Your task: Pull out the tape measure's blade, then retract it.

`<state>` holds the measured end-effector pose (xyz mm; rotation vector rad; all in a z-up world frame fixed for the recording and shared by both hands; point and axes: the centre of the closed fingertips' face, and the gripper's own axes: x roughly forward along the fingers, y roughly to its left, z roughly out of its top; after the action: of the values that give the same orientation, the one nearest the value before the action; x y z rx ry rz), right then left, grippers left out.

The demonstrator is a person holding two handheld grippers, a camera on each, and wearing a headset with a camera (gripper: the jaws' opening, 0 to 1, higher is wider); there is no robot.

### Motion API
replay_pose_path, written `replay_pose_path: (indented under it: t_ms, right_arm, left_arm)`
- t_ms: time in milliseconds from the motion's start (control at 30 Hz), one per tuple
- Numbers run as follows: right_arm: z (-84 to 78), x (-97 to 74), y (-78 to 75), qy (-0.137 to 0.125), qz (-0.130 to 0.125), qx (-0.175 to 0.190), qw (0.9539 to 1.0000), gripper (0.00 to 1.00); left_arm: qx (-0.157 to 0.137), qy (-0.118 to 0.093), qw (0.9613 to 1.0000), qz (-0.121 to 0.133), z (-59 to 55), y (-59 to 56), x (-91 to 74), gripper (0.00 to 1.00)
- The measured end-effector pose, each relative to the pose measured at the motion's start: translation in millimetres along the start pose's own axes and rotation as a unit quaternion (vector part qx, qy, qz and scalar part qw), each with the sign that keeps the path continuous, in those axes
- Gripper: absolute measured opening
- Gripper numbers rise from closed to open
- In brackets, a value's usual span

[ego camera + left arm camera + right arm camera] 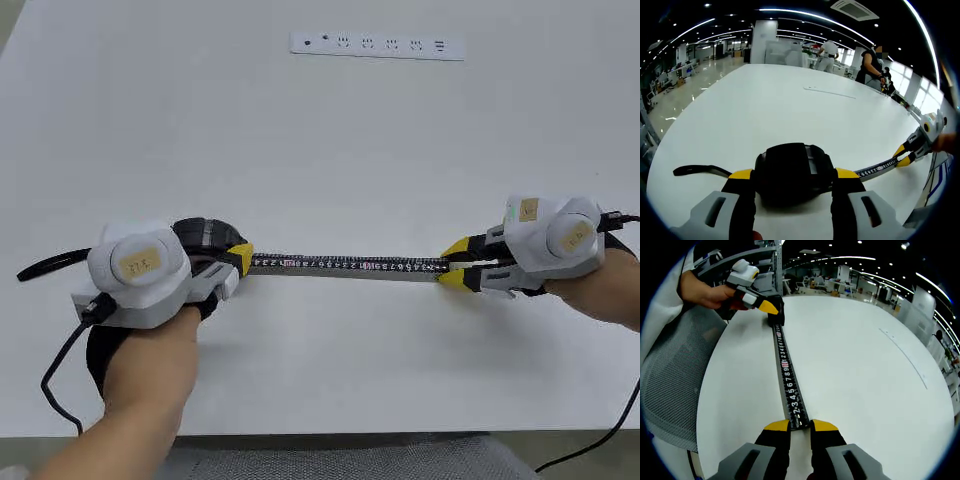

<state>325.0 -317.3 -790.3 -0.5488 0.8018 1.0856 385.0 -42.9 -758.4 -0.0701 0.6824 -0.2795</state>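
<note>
The right gripper has its jaws closed on the near end of the blade. The blade runs away over the white table to its black case. At that far end the left gripper, in a hand, clamps the case. A power strip lies well right of the blade.

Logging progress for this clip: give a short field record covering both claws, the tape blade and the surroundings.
left claw: shut around the black case
right claw: shut on the free end of the blade
blade: pulled out, stretched between the two claws over the white table
stage: extended, not yet retracted
surroundings: white power strip lying farther back on the table
</note>
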Motion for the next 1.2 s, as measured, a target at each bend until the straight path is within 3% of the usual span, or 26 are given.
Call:
replay_pose_path:
  t_ms: [1200]
  right_arm:
    - [41.9,29.3,7.8,-0.029,0.025,-0.007,0.9992,0.12]
  left_arm:
    - [-0.015,0.001,0.9999,-0.006,-0.6,0.8,0.4,0.56]
